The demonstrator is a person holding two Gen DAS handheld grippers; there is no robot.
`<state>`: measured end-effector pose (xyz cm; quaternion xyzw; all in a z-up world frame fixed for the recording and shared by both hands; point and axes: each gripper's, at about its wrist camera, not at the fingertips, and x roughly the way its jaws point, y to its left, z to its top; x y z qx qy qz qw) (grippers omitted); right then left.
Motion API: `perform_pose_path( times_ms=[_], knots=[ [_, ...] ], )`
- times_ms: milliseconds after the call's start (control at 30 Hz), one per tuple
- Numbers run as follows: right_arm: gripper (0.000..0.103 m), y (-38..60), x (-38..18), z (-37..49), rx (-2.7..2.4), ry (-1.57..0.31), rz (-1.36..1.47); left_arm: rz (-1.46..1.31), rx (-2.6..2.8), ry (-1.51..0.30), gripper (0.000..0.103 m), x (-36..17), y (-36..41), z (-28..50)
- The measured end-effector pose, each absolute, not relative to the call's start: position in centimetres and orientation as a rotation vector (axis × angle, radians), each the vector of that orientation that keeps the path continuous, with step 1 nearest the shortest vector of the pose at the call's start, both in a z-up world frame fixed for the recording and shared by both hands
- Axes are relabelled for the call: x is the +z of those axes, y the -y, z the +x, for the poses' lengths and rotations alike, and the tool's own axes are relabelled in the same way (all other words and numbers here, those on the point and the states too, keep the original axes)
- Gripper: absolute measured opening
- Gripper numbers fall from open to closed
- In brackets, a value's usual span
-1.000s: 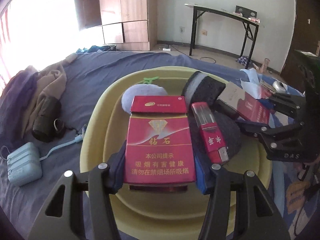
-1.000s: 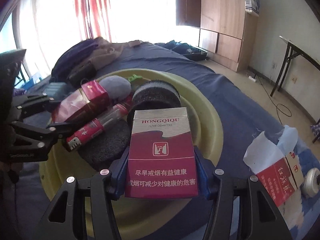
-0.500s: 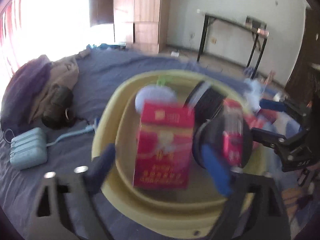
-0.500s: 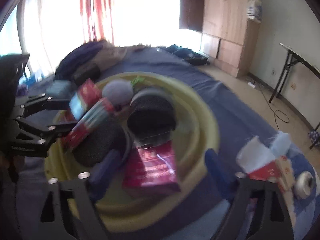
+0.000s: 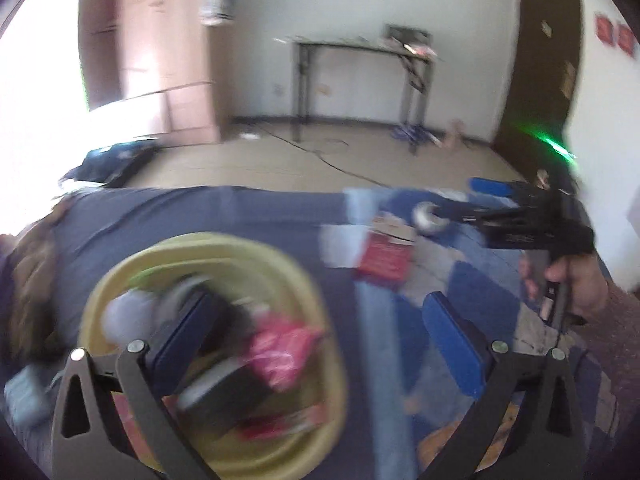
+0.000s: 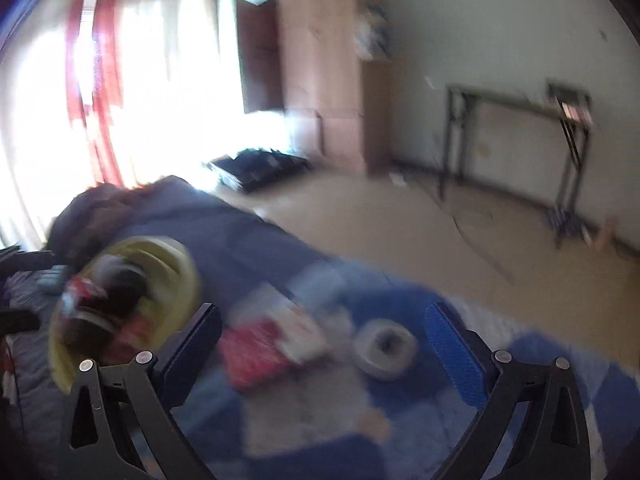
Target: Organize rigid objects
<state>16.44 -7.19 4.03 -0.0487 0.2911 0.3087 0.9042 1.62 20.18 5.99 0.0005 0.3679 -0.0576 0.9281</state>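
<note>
Left claw gapes empty above the yellow basin.

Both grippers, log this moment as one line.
left gripper: open, empty | right gripper: open, empty | yellow basin: holds red packs | tape roll: on bed

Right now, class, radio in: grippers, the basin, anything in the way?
Left gripper, right gripper: jaws just opened, both empty. Yellow basin holds the boxes. Red pack and tape roll lie ahead.
</note>
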Motion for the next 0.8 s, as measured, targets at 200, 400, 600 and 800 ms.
perform_pose_path(
  times_ms=[200, 400, 600, 800],
  knots=[
    [0.103, 8.0, -0.6, 20.4, 0.549, -0.780, 0.000, 0.091, -0.280, -0.979, 0.103, 0.9, -13.7, 10.4],
    [0.103, 6.9, -2.0, 22.1, 0.512, -0.803, 0.019, 0.229, -0.250, -0.987, 0.103, -1.9, -11.5, 13.6],
    [0.073, 5.2, -2.6, 22.3, 0.438, -0.772, -0.029, 0.212, -0.218, -1.006, 0.084, -4.0, -11.6, 16.3],
    [0.049, 4.6, -2.7, 21.3, 0.460, -0.741, -0.052, 0.233, -0.209, -0.943, 0.057, -3.3, -11.2, 15.0]
  ],
)
